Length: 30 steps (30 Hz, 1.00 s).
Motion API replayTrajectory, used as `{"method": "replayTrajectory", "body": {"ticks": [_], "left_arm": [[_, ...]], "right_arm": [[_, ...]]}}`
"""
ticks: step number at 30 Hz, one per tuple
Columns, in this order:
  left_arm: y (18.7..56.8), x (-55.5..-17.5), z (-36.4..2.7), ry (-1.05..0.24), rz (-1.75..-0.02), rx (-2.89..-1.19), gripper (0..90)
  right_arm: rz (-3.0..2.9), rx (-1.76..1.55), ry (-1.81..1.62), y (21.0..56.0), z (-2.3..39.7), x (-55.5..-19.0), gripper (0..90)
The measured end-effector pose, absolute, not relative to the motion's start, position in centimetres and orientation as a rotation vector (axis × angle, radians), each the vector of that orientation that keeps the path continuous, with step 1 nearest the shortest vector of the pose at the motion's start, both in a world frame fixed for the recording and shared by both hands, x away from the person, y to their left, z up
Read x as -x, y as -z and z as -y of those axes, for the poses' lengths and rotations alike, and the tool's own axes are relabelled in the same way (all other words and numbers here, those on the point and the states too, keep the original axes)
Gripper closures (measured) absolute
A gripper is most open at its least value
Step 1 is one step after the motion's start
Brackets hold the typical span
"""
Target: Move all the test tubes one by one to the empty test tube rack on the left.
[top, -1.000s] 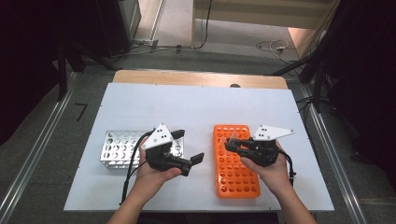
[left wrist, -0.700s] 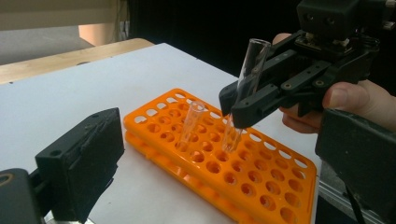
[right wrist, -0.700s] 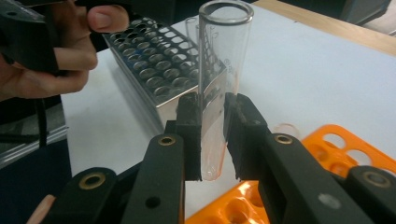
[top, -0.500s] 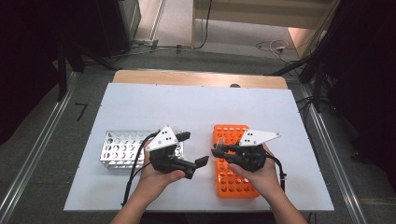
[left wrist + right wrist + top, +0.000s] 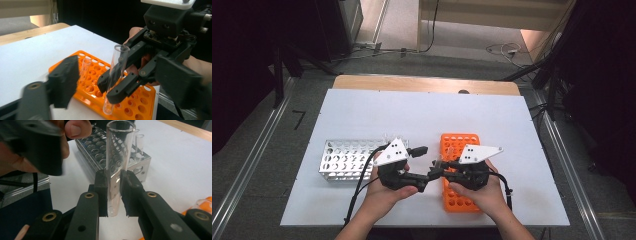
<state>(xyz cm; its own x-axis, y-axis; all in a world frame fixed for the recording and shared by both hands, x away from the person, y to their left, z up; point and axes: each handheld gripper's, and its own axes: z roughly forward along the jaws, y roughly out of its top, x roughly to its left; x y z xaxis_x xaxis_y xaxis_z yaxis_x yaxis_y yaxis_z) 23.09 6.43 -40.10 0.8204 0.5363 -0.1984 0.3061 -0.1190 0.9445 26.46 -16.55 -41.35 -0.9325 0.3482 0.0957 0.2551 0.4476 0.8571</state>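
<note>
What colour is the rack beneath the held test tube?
Orange rack, clearest in the left gripper view.

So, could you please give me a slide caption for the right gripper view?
Right gripper clamps an upright glass test tube above the white table, metal rack behind.

The left gripper's [image 5: 100, 82] jaws are blurred; the right gripper [image 5: 113, 192] hides the test tube's [image 5: 116, 157] middle.

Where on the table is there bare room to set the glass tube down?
Free: the wide white strip behind the silver rack and orange rack, and the table right of the orange rack. Crowded: the gap between the racks, where both hands meet.
</note>
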Motion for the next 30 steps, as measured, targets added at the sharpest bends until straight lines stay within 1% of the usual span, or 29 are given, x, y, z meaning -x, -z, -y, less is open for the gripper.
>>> {"method": "replayTrajectory", "body": {"ticks": [3, 7, 10, 16, 22, 30], "left_arm": [[40.10, -22.96, -6.22, -0.244, -0.656, -1.735, 37.9], [40.09, -22.83, -6.07, -0.257, -0.648, -1.743, 50.2], [40.02, -22.71, -6.01, -0.265, -0.640, -1.741, 57.3], [39.83, -22.52, -6.03, -0.276, -0.622, -1.732, 67.5], [39.90, -22.54, -5.95, -0.285, -0.623, -1.749, 72.5], [39.78, -22.51, -6.00, -0.297, -0.619, -1.748, 74.3]], "right_arm": [[-2.598, -0.525, -1.509, 41.34, 16.28, -26.25, 73.9], [-2.606, -0.512, -1.501, 41.39, 16.02, -26.08, 73.9], [-2.614, -0.507, -1.496, 41.44, 15.89, -26.01, 73.9], [-2.616, -0.509, -1.495, 41.43, 15.84, -25.93, 73.9], [-2.616, -0.502, -1.494, 41.46, 15.79, -25.91, 73.9], [-2.611, -0.504, -1.498, 41.44, 15.80, -25.88, 73.9]]}}
